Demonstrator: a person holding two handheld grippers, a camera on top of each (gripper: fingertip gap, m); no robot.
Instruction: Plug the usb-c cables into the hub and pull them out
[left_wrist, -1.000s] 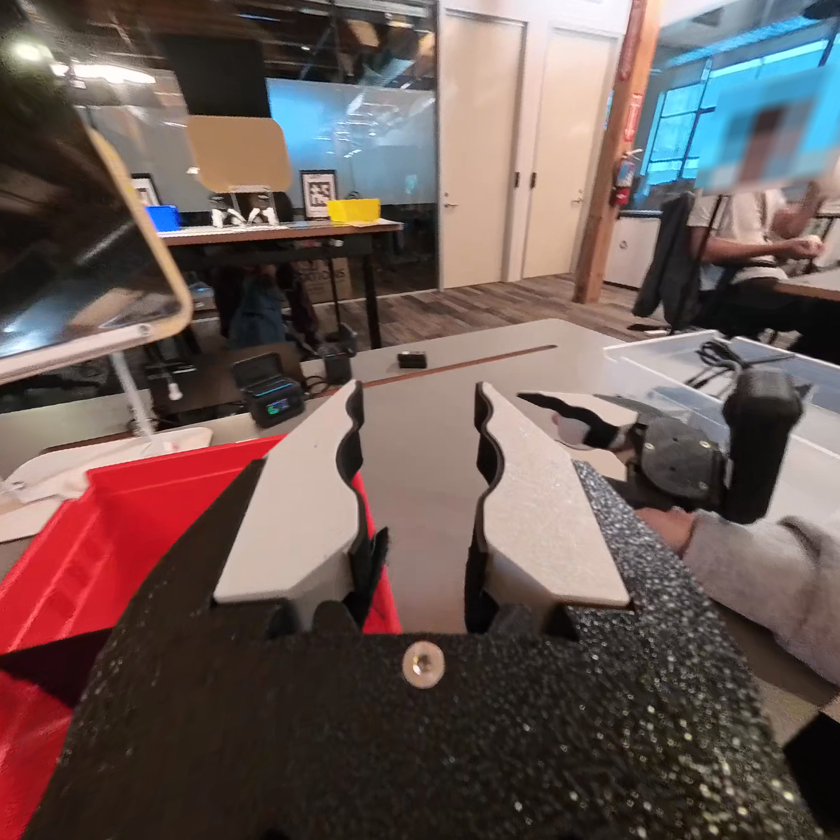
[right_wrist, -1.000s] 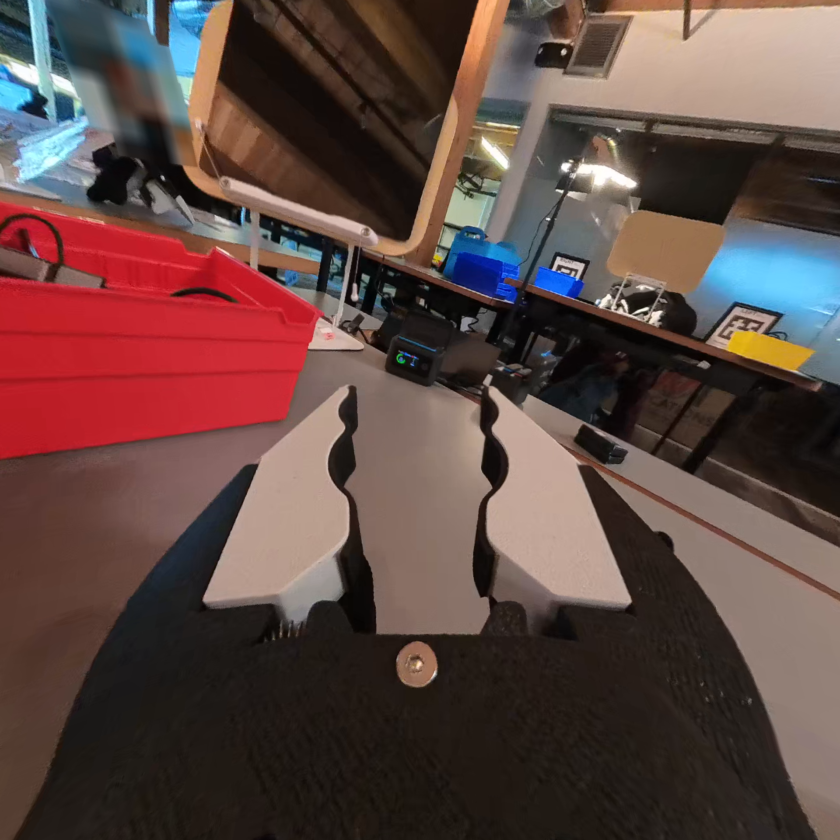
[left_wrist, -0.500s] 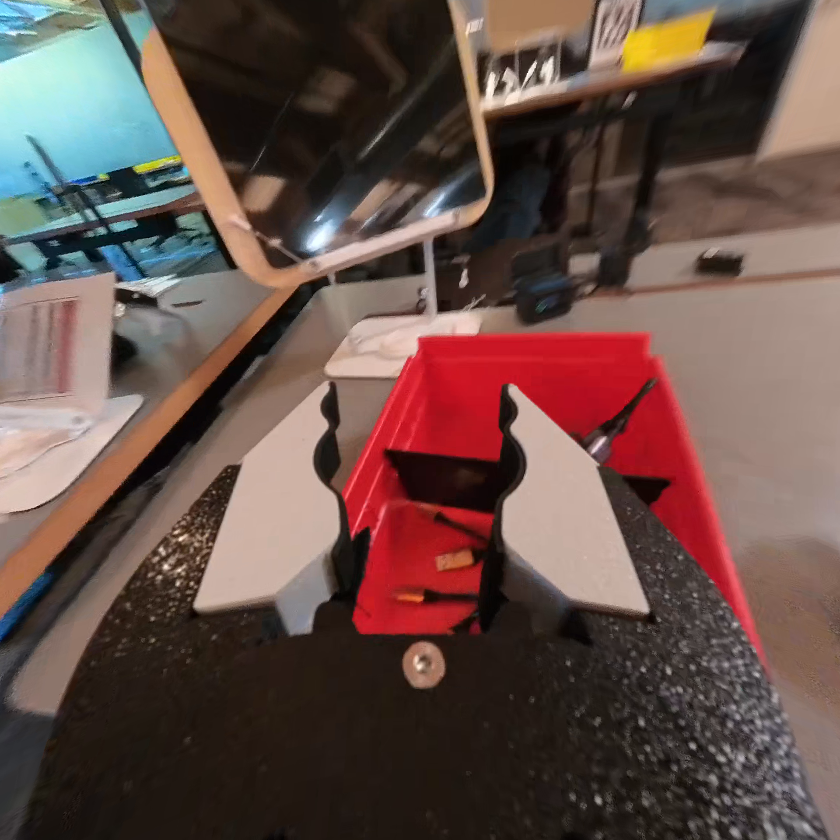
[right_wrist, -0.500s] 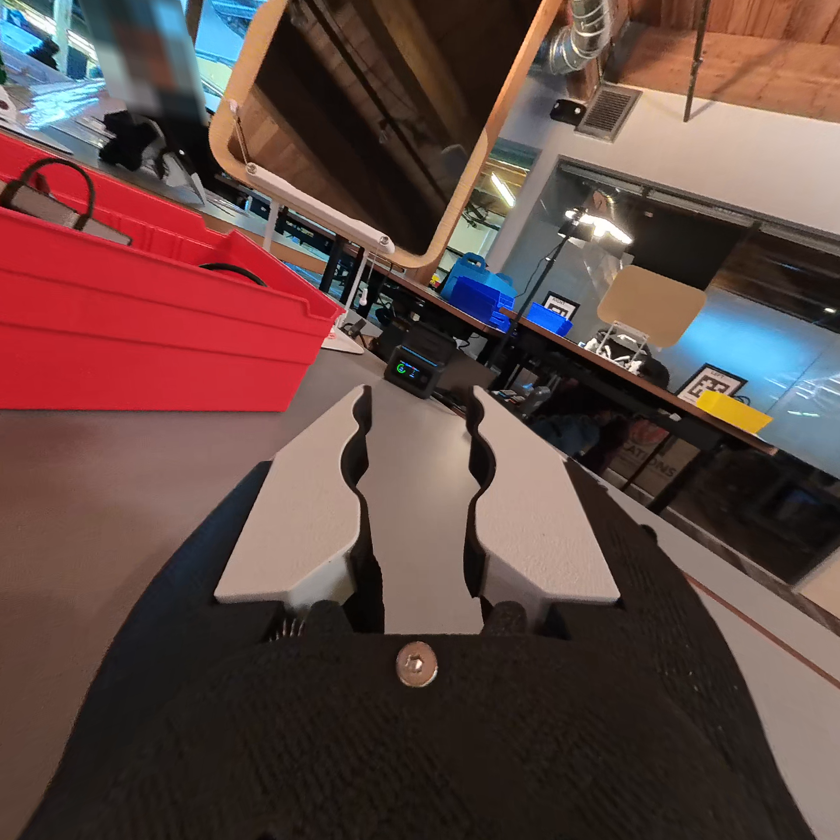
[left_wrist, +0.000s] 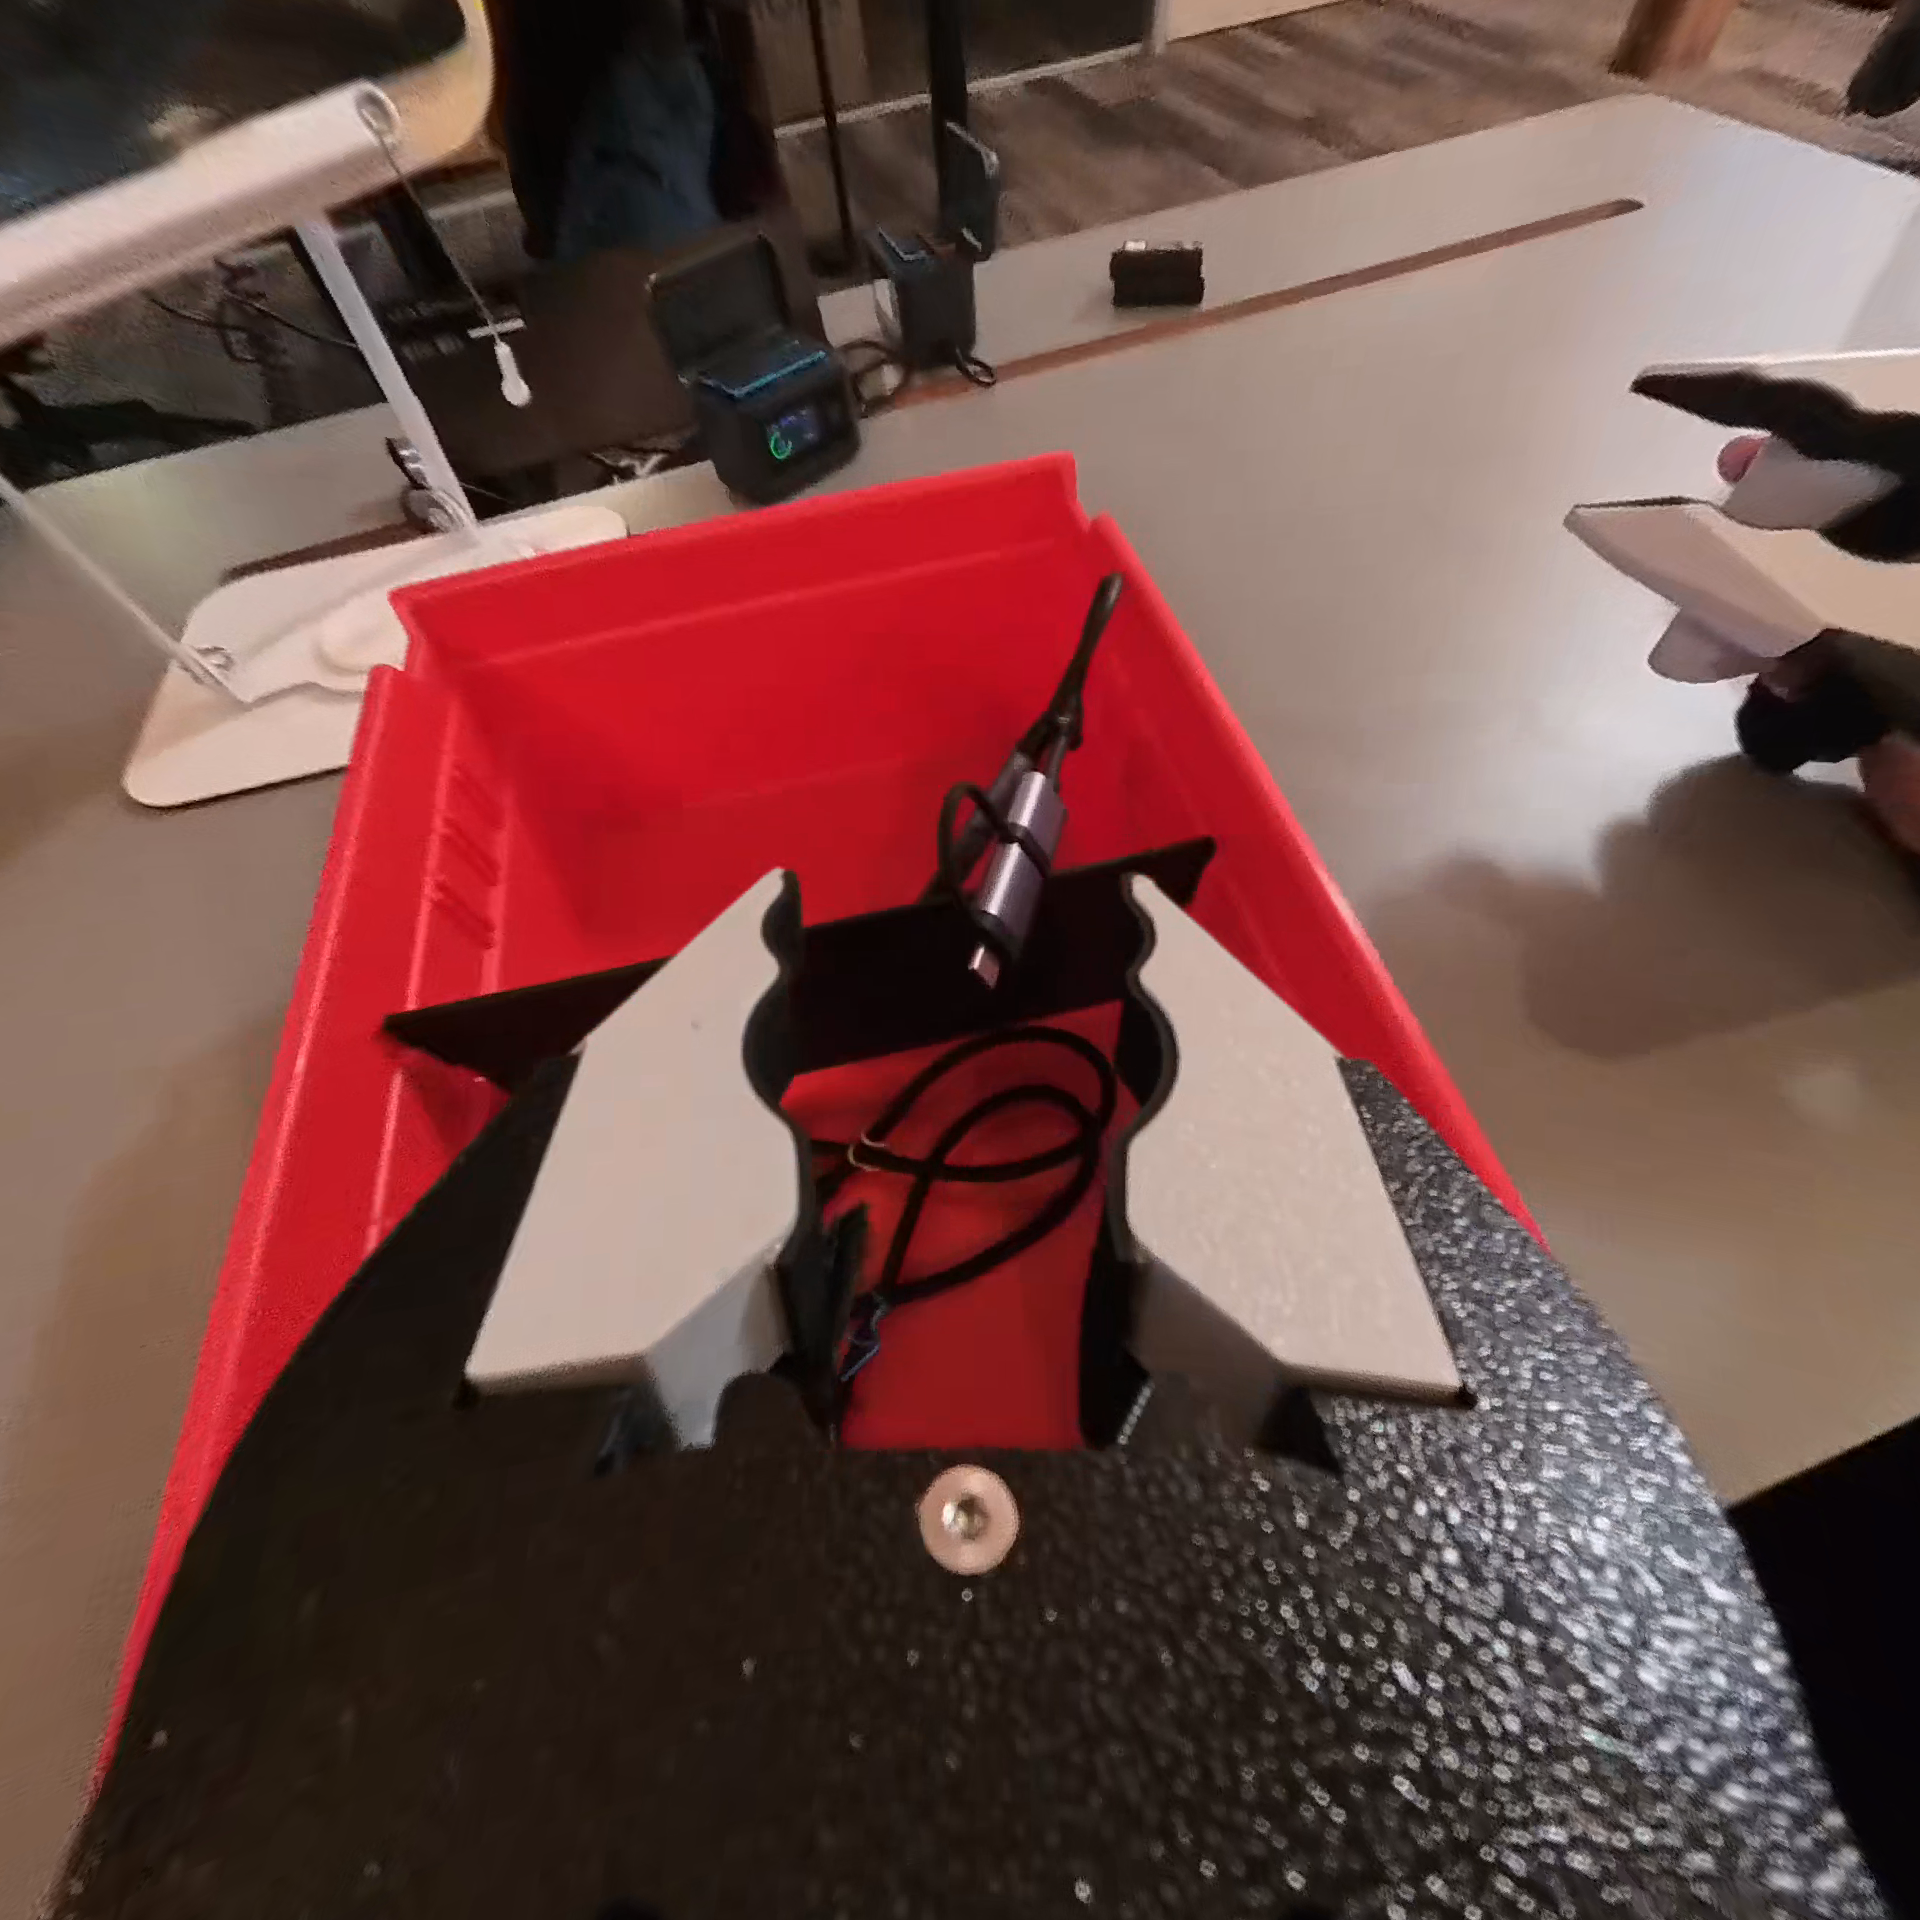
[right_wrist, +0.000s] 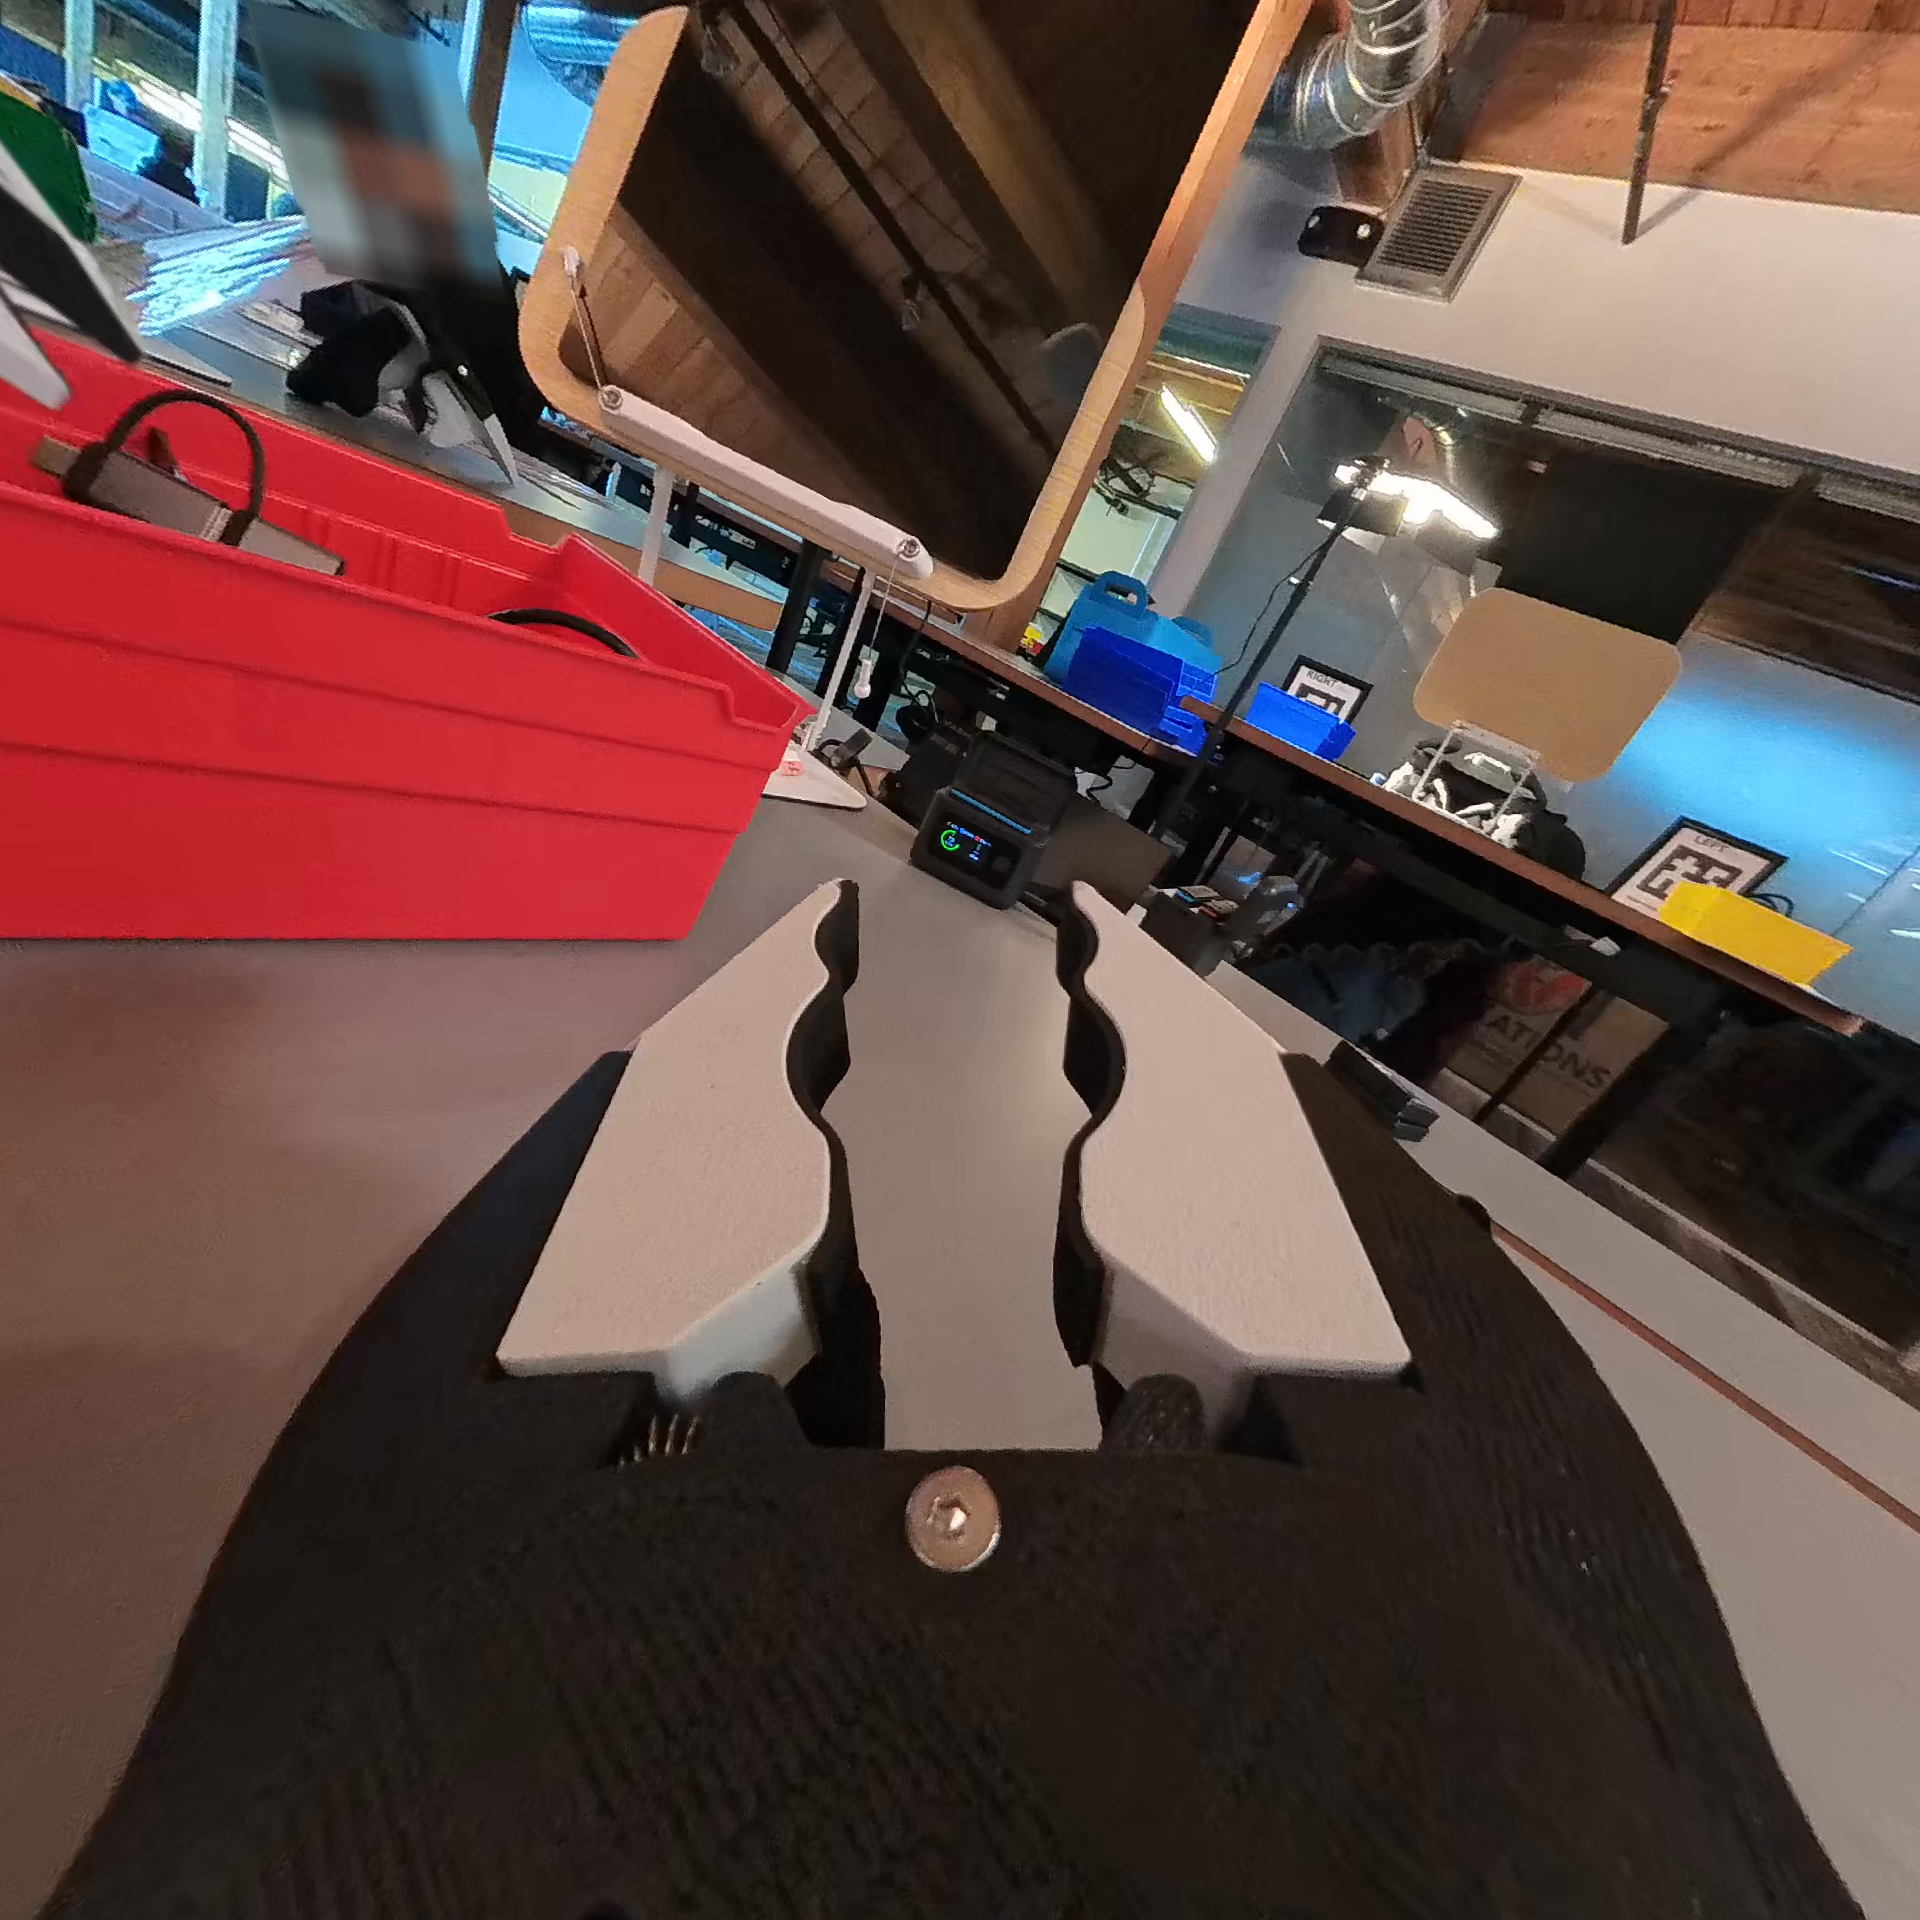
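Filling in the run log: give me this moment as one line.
left gripper: open, over red bin | right gripper: open, empty, above table | hub and cable: in bin, ungrasped

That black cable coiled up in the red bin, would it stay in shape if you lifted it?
Probably not. The black cable lies in loose loops, so it looks floppy and would likely uncoil and dangle. It seems thin, so probably light. In the red bin, its loops might drag along or snag.

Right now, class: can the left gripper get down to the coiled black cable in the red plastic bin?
Probably yes. The left gripper hangs open above the red plastic bin, the coiled black cable showing between its fingers uncovered; the black divider stands just beyond.
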